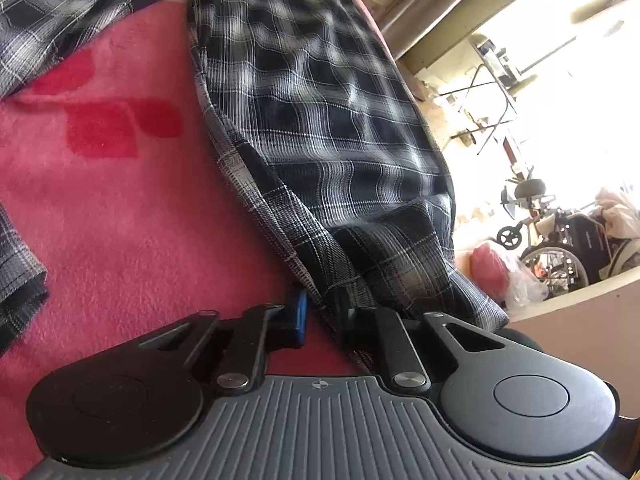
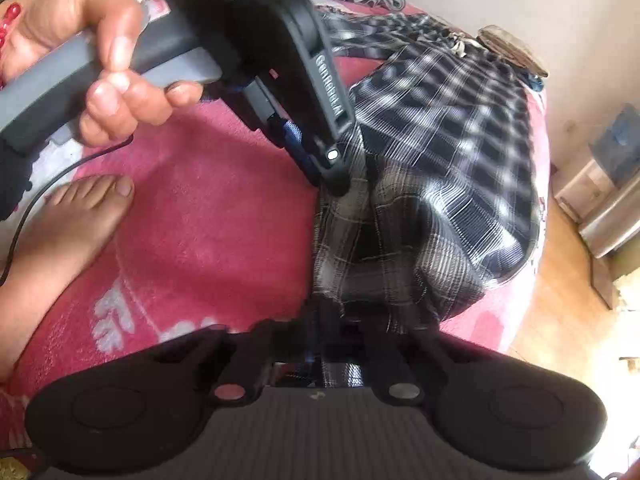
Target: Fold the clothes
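Right now my left gripper (image 1: 322,312) is clamped on the near edge of the plaid garment (image 1: 320,120), its jaws nearly together with the thin woven cloth bunched between them, one blue pad showing beside the fold. My right gripper (image 2: 340,344) has its jaws fully closed on the same garment, pinching a raw, slightly frayed edge close to the camera.

The garment is a light black, grey and white check (soft enough to sag in rounded folds), and it runs from my grippers toward the far side of a fuzzy pink blanket (image 1: 120,220) with darker red patches. In the right wrist view it lies on the right half of the blanket, puffed up in a loose mound.

My left hand (image 2: 108,64) wraps the grey handle of the left gripper, which crosses the upper left of that view and hides part of the cloth. A bare foot (image 2: 80,220) rests on the blanket at the left. Off the right edge, a wheelchair (image 1: 560,248) stands in bright light, and a red bag (image 1: 490,268) sits near it.
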{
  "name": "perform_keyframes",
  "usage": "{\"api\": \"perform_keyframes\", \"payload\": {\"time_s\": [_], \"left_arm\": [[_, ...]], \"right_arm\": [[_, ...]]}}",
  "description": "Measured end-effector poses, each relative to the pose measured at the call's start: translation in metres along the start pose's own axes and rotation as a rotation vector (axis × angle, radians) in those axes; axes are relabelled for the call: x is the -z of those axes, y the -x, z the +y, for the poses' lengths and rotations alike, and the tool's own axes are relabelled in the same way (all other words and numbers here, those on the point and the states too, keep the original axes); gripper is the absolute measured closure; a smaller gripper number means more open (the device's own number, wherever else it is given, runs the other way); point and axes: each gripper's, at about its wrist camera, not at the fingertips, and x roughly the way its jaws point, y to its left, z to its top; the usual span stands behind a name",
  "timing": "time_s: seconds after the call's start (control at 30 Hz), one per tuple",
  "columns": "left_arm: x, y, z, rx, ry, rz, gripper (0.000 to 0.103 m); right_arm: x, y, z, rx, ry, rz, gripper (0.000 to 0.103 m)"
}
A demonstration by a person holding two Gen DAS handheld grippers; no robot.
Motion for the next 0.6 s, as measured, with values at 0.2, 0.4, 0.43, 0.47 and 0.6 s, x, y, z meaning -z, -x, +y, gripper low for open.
{"api": "perform_keyframes", "payload": {"time_s": [0.2, 0.4, 0.43, 0.47, 0.6], "left_arm": [[0.004, 0.022, 0.003, 0.038, -0.010, -0.019, 0.100], [0.007, 0.028, 0.011, 0.019, -0.005, -0.015, 0.100], [0.007, 0.026, 0.013, 0.018, 0.001, -0.011, 0.100], [0.007, 0.025, 0.014, 0.016, 0.007, -0.008, 0.100], [0.008, 0.022, 0.016, 0.019, 0.020, -0.006, 0.100]], "right_arm": [[-0.012, 0.026, -0.002, -0.203, -0.120, -0.040, 0.103], [-0.018, 0.026, -0.004, -0.140, -0.148, -0.071, 0.100], [-0.018, 0.024, -0.004, -0.122, -0.130, -0.063, 0.098], [-0.018, 0.021, -0.001, -0.096, -0.097, -0.063, 0.091], [-0.015, 0.016, 0.013, 0.005, 0.052, -0.072, 0.066]]}}
